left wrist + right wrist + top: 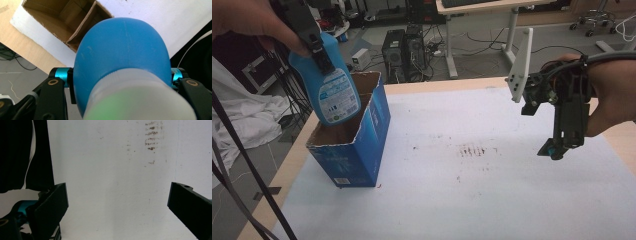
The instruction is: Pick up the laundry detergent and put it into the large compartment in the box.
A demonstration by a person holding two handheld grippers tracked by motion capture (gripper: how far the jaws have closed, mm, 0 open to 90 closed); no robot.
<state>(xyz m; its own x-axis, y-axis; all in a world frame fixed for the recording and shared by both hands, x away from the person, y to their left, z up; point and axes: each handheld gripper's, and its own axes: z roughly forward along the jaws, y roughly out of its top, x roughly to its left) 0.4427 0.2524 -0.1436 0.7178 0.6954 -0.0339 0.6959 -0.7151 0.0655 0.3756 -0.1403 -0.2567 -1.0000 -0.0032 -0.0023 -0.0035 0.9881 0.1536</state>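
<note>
Bottle (329, 80): bright blue body, white cap, blue-and-white printed label. Box (362, 145): glossy blue outside with a white barcode panel, plain brown cardboard inside. Table (492, 200): white sheet with reddish-brown speckled stains near its middle; light wood along the edges. Left gripper (319, 50) and right gripper (557, 150): black with teal fittings.

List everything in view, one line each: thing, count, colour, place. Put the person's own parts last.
bottle: one, blue with a printed label, held tilted over the box's open top
box: one, blue cardboard, brown inside, open top with a divider, left part of the table
table cover: one, white with reddish-brown stains near the middle, over a wooden table
computer towers: two, black, on the floor beyond the table
white cloth: one, on the floor at left
left hand-held gripper: one, black, shut on the bottle
right hand-held gripper: one, black, open, above the cover at right
hands: two, one on each gripper
</note>
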